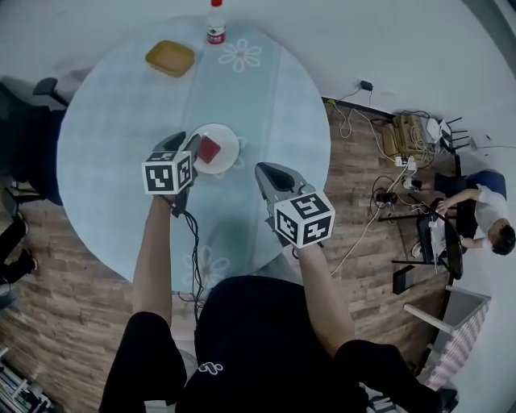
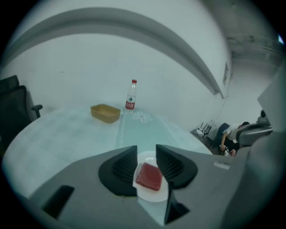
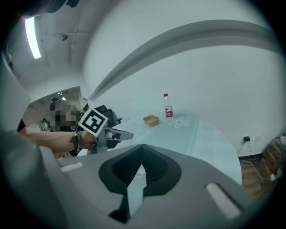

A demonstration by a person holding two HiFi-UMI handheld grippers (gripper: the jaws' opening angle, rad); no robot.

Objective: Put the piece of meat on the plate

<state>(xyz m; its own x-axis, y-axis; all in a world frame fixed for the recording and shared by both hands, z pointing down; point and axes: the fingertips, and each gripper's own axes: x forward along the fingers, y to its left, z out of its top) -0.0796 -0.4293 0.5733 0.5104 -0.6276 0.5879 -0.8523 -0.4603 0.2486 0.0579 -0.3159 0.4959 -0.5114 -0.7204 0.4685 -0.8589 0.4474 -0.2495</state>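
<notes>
A red square piece of meat (image 1: 210, 150) lies flat on a small white plate (image 1: 228, 137) near the middle of the round glass table (image 1: 121, 121). My left gripper (image 1: 190, 148) hovers at the plate's near left edge, open. In the left gripper view the meat (image 2: 149, 176) and the plate (image 2: 154, 197) show through the gap of the left gripper (image 2: 146, 154), and neither pad touches the meat. My right gripper (image 1: 268, 173) hangs to the right of the plate, shut and empty. In the right gripper view the right gripper (image 3: 142, 148) has its tips together.
A shallow yellow-brown tray (image 1: 170, 58) and a water bottle (image 1: 215, 24) with a red label stand at the table's far side. A black chair (image 1: 32, 137) is at the left. Cables and a power strip (image 1: 395, 153) lie on the wood floor at the right, near a seated person (image 1: 484, 214).
</notes>
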